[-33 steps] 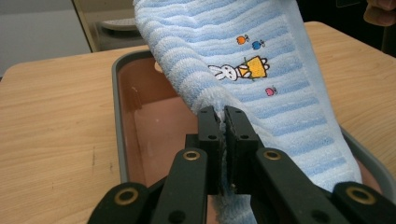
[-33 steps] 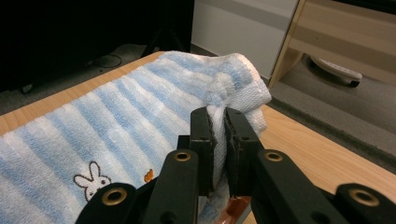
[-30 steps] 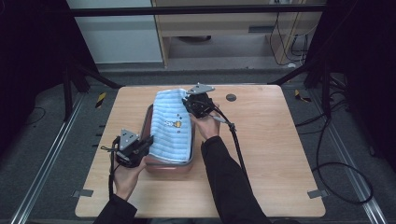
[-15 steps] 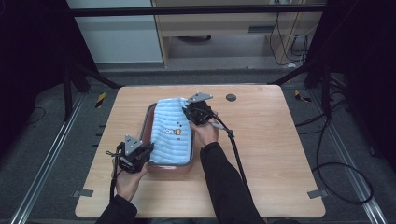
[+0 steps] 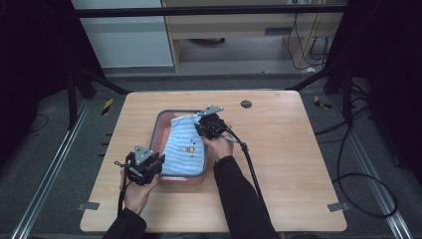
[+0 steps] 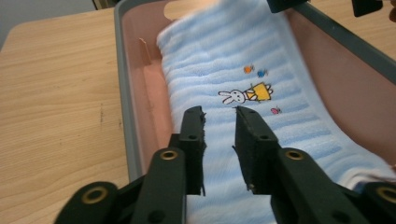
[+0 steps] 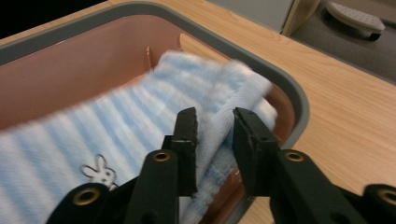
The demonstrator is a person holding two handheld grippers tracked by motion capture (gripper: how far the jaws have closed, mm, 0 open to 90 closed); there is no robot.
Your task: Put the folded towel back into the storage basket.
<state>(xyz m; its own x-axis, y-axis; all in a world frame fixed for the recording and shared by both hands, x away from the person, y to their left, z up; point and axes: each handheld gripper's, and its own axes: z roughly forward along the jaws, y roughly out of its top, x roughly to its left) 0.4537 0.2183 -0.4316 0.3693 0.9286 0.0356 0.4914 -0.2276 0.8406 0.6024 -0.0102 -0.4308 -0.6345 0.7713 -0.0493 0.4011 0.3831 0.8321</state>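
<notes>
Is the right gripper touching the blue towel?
Touching. In the right gripper view, the right gripper has a fold of the blue towel between its just-opening jaws, lying against the left pad.

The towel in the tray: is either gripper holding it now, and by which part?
Neither holds the towel; both grippers' jaws have just opened, the left gripper at its near end, the right gripper astride its far edge.

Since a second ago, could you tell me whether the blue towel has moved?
Yes. The blue towel has sunk into the pink tray; earlier it draped over the tray's far rim.
</notes>
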